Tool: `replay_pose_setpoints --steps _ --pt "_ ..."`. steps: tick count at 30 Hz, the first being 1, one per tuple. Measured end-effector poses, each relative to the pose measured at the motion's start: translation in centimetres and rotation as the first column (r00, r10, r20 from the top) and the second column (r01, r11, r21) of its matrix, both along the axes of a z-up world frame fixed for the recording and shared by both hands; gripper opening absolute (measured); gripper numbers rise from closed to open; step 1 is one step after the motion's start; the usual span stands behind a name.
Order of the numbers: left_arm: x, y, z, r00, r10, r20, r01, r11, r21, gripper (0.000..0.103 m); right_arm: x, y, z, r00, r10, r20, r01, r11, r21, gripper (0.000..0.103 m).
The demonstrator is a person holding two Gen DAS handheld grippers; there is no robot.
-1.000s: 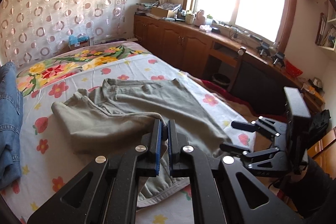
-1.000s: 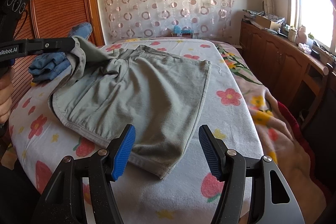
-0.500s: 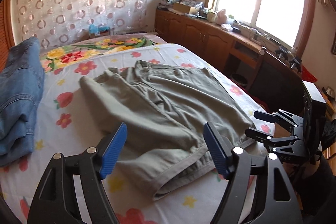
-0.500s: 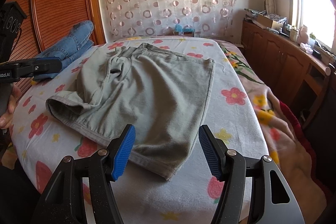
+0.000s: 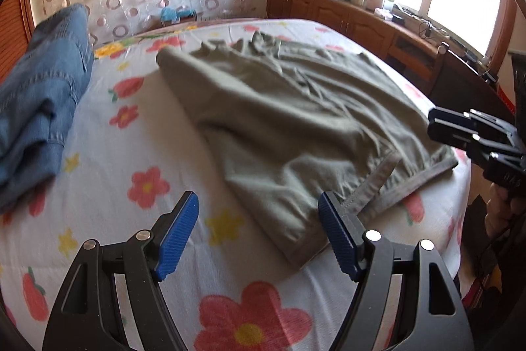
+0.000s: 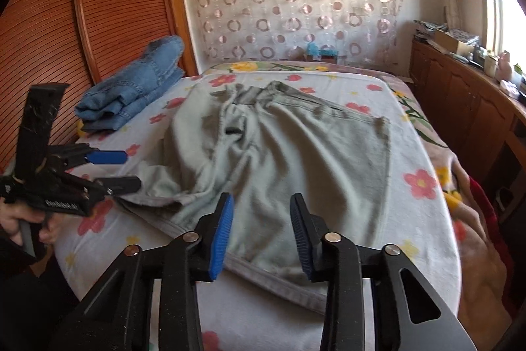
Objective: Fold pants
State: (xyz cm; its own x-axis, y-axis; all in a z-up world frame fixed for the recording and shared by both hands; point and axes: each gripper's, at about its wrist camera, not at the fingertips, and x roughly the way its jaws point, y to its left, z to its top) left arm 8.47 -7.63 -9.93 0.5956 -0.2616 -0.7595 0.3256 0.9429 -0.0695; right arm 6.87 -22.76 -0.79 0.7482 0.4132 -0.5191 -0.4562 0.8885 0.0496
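Motion blur smeared the grey-green pants (image 5: 296, 120) lying half-folded on my flowered bedsheet (image 5: 138, 153). My left gripper (image 5: 258, 232) hung spread beside their hem, empty. My right gripper (image 6: 261, 229) was parted above the near hem, gripping nothing.

One pair of grey-green pants (image 6: 279, 160), one folded pile of blue jeans (image 6: 138, 81), two grippers

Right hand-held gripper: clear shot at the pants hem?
Probably yes. The right hand-held gripper is open, right over the pants hem, nothing between; the left hand-held gripper is off to the side.
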Motion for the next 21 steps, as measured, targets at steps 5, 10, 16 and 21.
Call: replay_pose_setpoints --steps 5,10,16,21 --pt "-0.6 0.1 -0.1 1.000 0.002 0.009 -0.002 1.000 -0.015 0.076 1.0 1.8 -0.5 0.998 0.057 -0.023 -0.057 0.998 -0.008 0.032" --pt "-0.9 0.4 -0.1 1.000 0.000 0.029 0.000 1.000 -0.023 0.076 2.5 2.0 -1.0 0.994 0.084 -0.071 -0.082 0.996 0.024 0.032" --pt "-1.0 0.6 -0.1 0.999 0.000 0.041 0.002 0.999 -0.034 0.076 5.0 2.4 -1.4 0.987 0.097 -0.127 -0.088 0.993 0.075 0.031" --pt "-1.0 0.5 0.0 0.999 0.000 0.048 0.002 0.999 -0.033 0.076 6.1 3.3 -1.8 0.984 0.089 -0.156 -0.079 0.994 0.071 0.030"
